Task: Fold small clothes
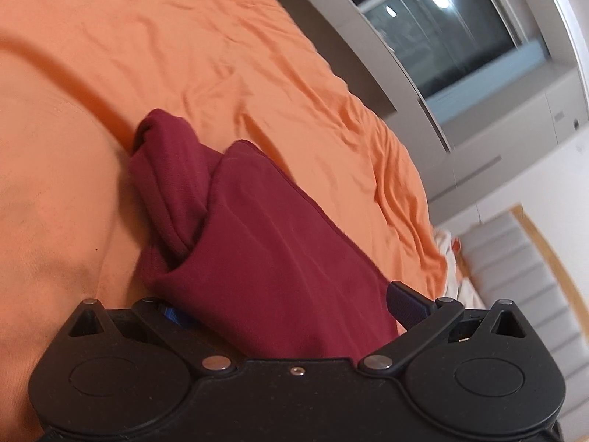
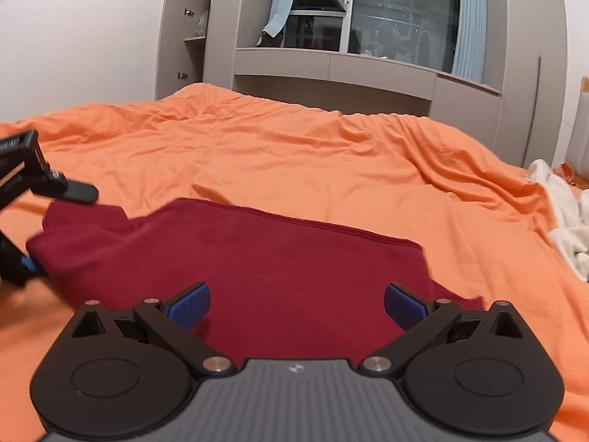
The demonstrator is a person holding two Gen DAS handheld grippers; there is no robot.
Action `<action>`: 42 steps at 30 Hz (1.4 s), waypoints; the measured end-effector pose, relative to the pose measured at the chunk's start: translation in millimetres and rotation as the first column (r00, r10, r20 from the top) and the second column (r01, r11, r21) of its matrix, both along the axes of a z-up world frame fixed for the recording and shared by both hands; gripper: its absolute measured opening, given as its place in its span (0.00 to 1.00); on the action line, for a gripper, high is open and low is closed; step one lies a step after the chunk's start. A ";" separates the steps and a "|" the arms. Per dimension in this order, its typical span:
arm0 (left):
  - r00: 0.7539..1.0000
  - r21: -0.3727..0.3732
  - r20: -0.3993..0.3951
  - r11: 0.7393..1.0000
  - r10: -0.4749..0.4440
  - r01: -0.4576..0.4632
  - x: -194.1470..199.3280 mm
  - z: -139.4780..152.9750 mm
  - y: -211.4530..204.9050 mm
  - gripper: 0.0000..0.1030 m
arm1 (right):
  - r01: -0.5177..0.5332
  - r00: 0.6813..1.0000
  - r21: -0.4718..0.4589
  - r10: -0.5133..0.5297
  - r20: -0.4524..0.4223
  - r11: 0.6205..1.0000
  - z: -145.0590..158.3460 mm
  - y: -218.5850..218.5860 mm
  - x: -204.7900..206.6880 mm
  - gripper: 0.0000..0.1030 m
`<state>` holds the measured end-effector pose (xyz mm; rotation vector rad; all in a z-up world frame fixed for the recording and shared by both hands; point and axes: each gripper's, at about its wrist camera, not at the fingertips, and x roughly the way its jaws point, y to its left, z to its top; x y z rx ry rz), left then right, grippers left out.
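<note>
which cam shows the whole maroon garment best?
Right wrist. The maroon garment lies spread on the orange bedsheet with its far hem and both side edges visible. The left wrist view sits too close: it shows only bunched folds between the open fingers of the left hand-held gripper.

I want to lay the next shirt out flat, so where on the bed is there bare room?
The orange sheet is free between the maroon garment and the window cabinet, and on the garment's right side up to the white cloth. The near left is crowded: the left gripper sits at the garment's left edge, the right gripper over its near part.
</note>
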<state>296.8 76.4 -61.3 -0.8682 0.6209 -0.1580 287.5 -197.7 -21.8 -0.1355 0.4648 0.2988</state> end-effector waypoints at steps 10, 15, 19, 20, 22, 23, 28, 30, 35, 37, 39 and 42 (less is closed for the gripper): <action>1.000 0.098 -0.005 0.995 -0.020 0.020 0.5 -0.9 -12.9 0.99 | -0.024 0.998 -0.016 0.023 -0.062 1.000 -43.3 15.2 5.9 1.00; 1.000 0.130 0.003 0.991 -0.029 0.028 -2.1 -2.5 -15.7 0.99 | -0.023 0.998 -0.020 0.022 -0.058 1.000 -43.6 16.2 4.1 1.00; 0.999 0.176 0.009 0.984 -0.038 0.036 -3.2 -2.5 -21.8 0.99 | -0.025 0.998 -0.013 0.024 -0.062 1.000 -44.0 15.7 4.9 1.00; 0.999 0.188 0.009 0.981 -0.040 0.038 -3.5 -2.5 -23.7 0.99 | -0.025 0.998 -0.011 0.024 -0.063 1.000 -44.0 15.2 5.0 1.00; 0.999 0.205 0.011 0.978 -0.042 0.038 -3.7 -2.7 -25.5 0.99 | -0.026 0.998 -0.006 0.025 -0.066 1.000 -43.7 15.0 5.9 1.00; 0.999 0.210 0.011 0.977 -0.042 0.038 -4.0 -3.0 -25.7 0.99 | -0.026 0.997 -0.005 0.026 -0.067 1.000 -43.6 14.6 5.9 1.00; 0.999 0.223 0.009 0.974 -0.040 0.037 -3.7 -3.4 -27.0 0.99 | -0.026 0.997 -0.003 0.026 -0.067 1.000 -43.9 13.8 5.6 1.00; 0.999 0.224 0.006 0.974 -0.037 0.035 -2.8 -2.6 -27.6 0.99 | -0.026 0.998 -0.005 0.026 -0.065 1.000 -43.8 13.6 5.4 1.00; 1.000 0.218 -0.009 0.976 0.017 -0.014 1.8 1.7 -29.1 0.99 | -0.026 0.997 -0.003 0.026 -0.067 1.000 -43.1 12.9 4.1 1.00; 0.999 0.250 -0.017 0.967 0.048 -0.042 6.2 4.1 -32.7 0.99 | -0.025 0.997 0.001 0.025 -0.070 1.000 -42.8 12.5 3.8 1.00; 0.996 0.296 -0.028 0.953 0.080 -0.068 10.6 5.8 -37.6 0.96 | -0.024 0.997 0.007 0.025 -0.077 1.000 -41.5 10.6 2.9 1.00; 0.991 0.351 -0.038 0.930 0.132 -0.110 16.0 7.2 -42.9 0.85 | -0.022 0.995 0.017 0.024 -0.094 1.000 -35.1 5.0 2.1 1.00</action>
